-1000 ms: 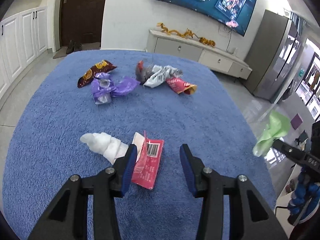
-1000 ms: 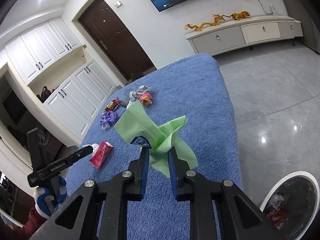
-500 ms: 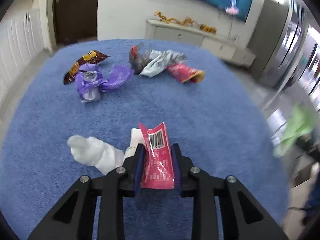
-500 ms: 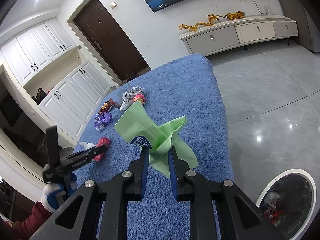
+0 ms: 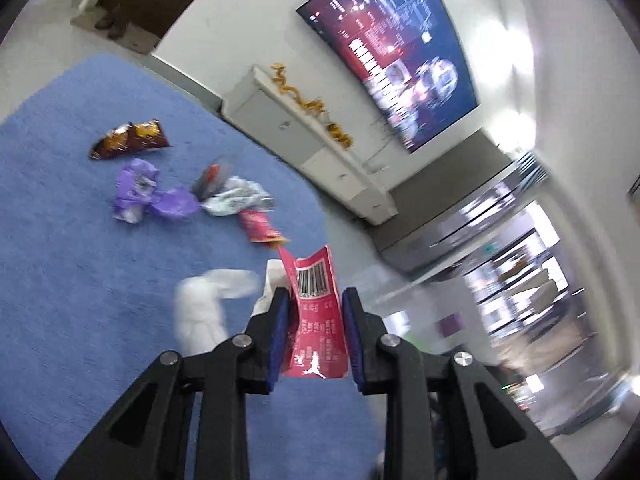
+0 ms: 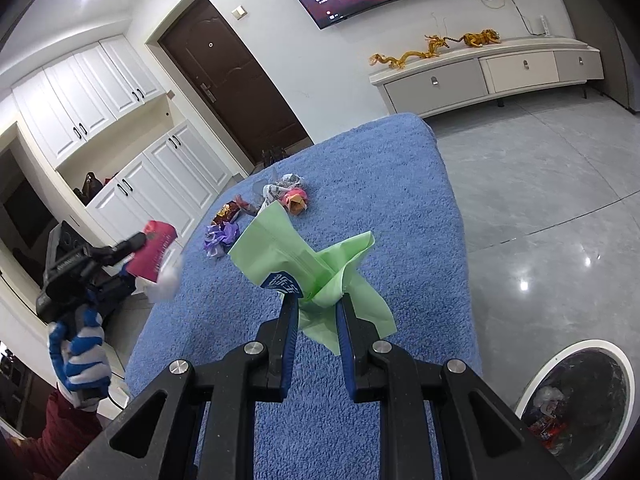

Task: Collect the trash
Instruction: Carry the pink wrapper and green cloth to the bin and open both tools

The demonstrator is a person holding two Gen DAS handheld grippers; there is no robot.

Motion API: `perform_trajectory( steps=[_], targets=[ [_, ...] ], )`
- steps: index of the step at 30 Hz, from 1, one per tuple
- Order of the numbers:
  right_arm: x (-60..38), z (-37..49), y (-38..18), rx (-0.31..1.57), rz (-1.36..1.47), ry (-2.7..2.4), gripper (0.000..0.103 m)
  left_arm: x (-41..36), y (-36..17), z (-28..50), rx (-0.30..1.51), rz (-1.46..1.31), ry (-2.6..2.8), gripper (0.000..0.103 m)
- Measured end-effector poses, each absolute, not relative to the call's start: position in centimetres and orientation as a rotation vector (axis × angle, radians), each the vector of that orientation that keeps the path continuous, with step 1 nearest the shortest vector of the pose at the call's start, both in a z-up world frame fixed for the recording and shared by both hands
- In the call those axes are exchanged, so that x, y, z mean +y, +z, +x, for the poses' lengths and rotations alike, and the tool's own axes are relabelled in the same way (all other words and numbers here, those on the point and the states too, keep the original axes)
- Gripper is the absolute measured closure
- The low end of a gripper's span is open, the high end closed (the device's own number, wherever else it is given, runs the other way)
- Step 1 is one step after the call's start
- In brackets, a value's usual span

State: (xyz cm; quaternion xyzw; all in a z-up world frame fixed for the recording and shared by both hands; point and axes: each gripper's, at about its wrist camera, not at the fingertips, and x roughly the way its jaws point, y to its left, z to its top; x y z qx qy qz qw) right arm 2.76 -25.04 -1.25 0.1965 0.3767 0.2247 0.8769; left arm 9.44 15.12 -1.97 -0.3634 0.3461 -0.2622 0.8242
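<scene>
My left gripper is shut on a red wrapper with a barcode and holds it lifted above the blue carpeted surface. A white crumpled tissue hangs blurred beside it; whether it is held too I cannot tell. In the right wrist view the left gripper holds the red wrapper at the left. My right gripper is shut on a green bag above the surface. A white-rimmed trash bin stands at the lower right.
On the surface lie a brown snack bag, a purple wrapper, a silver-white wrapper and a pink wrapper. A TV console stands against the far wall. Grey tiled floor lies to the right.
My left gripper closed on the red wrapper, lifted it off the surface and tilted to the right. My right gripper still holds the green bag, barely moved.
</scene>
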Motion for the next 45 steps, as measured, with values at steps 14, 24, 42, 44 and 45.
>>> perform_trajectory(
  steps=[14,24,42,44,45],
  targets=[
    [-27.1,1.0,-1.0,0.751,0.427,0.432,0.085,12.8,-2.7,9.5,0.773,-0.886,-0.676,0.077],
    [-26.9,1.4,-1.0,0.763,0.422,0.426,0.085,12.1,-7.6,9.1,0.928,-0.663,-0.384,0.077],
    [-26.9,1.6,-1.0,0.752,0.420,0.437,0.085,16.0,-3.7,7.9,0.799,-0.383,-0.018,0.077],
    [-27.7,1.2,-0.8,0.739,0.426,0.425,0.085,13.4,-2.0,8.2,0.781,-0.390,-0.117,0.077],
    [-28.0,0.9,-0.7,0.734,0.428,0.418,0.085,12.1,-1.3,8.3,0.775,-0.391,-0.157,0.077]
  ],
)
